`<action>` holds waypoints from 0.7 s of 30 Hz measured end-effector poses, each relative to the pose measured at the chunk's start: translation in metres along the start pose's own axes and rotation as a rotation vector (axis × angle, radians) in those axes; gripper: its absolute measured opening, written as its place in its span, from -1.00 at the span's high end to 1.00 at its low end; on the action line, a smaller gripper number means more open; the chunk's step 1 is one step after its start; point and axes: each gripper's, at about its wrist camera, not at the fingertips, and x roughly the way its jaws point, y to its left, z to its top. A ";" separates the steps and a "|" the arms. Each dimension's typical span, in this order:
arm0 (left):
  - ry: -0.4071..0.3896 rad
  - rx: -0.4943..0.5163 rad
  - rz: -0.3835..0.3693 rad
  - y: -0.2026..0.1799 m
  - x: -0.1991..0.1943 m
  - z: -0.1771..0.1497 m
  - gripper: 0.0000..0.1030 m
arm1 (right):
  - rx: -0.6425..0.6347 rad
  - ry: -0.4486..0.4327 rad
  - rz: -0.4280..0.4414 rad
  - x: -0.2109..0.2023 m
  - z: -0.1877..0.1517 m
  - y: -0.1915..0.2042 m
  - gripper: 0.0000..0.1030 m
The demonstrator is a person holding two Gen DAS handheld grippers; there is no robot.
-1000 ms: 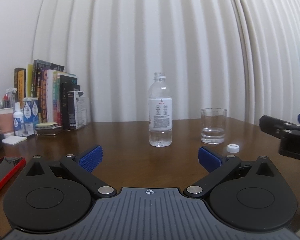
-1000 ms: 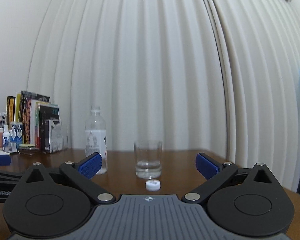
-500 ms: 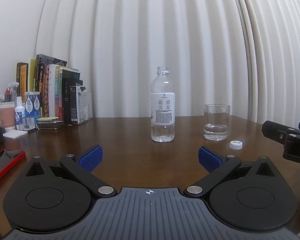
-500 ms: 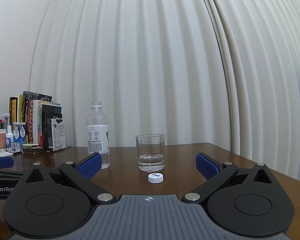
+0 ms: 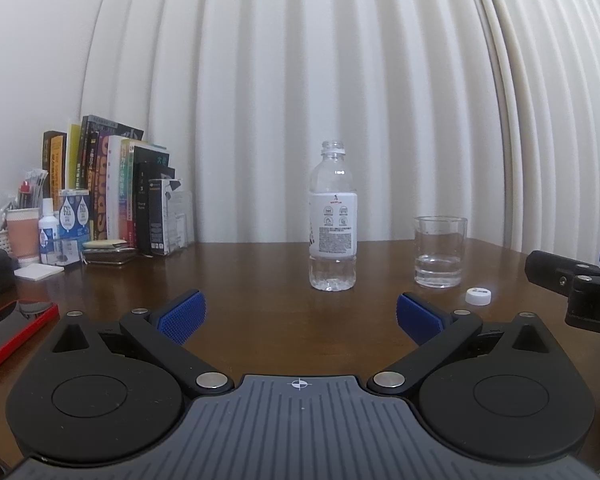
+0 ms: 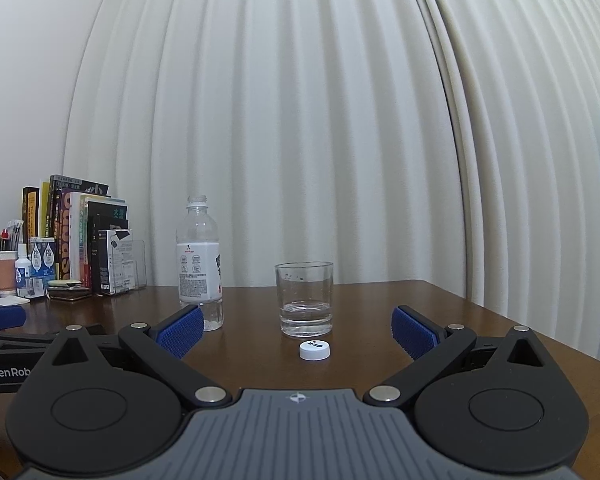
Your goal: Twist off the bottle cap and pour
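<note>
With bottle [image 5: 333,216] uncapped, cap [image 6: 314,350] on desk [image 5: 260,272] and water in glass [image 6: 305,300], keep both grippers, left [image 5: 299,314] and right [image 6: 297,330], wide and clear.

Left claw [image 5: 299,314], right claw [image 6: 297,330]: showing black linkages, blue ribbed pads [image 5: 182,316], silver pivot screws, grey ribbed housings, white "GenRob" lettering.

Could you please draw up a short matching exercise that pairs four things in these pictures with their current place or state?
Things:
1. bottle
2. cap
3. glass
4. left gripper

States:
A. lying on the table in front of the glass
B. open, holding nothing
C. upright, with no cap on its neck
D. holding a little water at the bottom

Pairs: 1-C, 2-A, 3-D, 4-B
</note>
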 end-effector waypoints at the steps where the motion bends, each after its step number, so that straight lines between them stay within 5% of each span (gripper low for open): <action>1: 0.001 0.002 0.001 0.000 0.000 0.000 -1.00 | 0.000 -0.001 0.000 0.000 0.000 0.000 -1.00; 21: 0.007 -0.005 0.010 -0.004 0.000 0.001 -1.00 | 0.000 -0.012 0.002 0.004 -0.001 0.003 -1.00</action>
